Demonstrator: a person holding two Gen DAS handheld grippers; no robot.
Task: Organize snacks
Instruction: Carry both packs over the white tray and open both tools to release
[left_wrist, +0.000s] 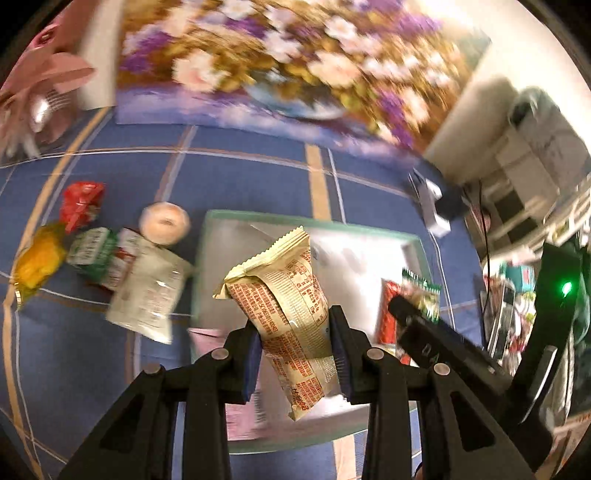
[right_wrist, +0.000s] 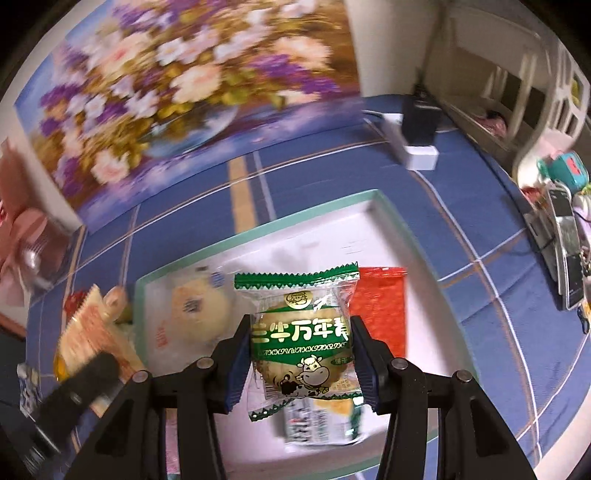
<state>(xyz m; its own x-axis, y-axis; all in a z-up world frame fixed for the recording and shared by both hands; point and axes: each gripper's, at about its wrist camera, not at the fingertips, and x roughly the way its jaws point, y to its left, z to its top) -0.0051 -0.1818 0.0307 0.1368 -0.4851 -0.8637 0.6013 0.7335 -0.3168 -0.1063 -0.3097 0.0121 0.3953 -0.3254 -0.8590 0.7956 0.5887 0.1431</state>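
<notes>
My left gripper (left_wrist: 295, 349) is shut on a cream packet with red print (left_wrist: 291, 314), held above the white tray with a green rim (left_wrist: 258, 218). My right gripper (right_wrist: 301, 363) is shut on a green-and-clear biscuit packet with a cow on it (right_wrist: 301, 332), held above the same tray (right_wrist: 258, 229). In the tray lie a red packet (right_wrist: 380, 314), a round pale bun in clear wrap (right_wrist: 195, 314) and another green biscuit packet (right_wrist: 321, 421). The right gripper and its green packet (left_wrist: 421, 291) show at the right of the left wrist view.
Left of the tray on the blue checked cloth lie loose snacks: a red packet (left_wrist: 79, 205), a yellow one (left_wrist: 37, 264), a green-white one (left_wrist: 96, 251), a pale packet (left_wrist: 147, 291) and a round bun (left_wrist: 164, 223). A flower painting (right_wrist: 184, 92) stands behind. A white power strip (right_wrist: 413, 147) lies far right.
</notes>
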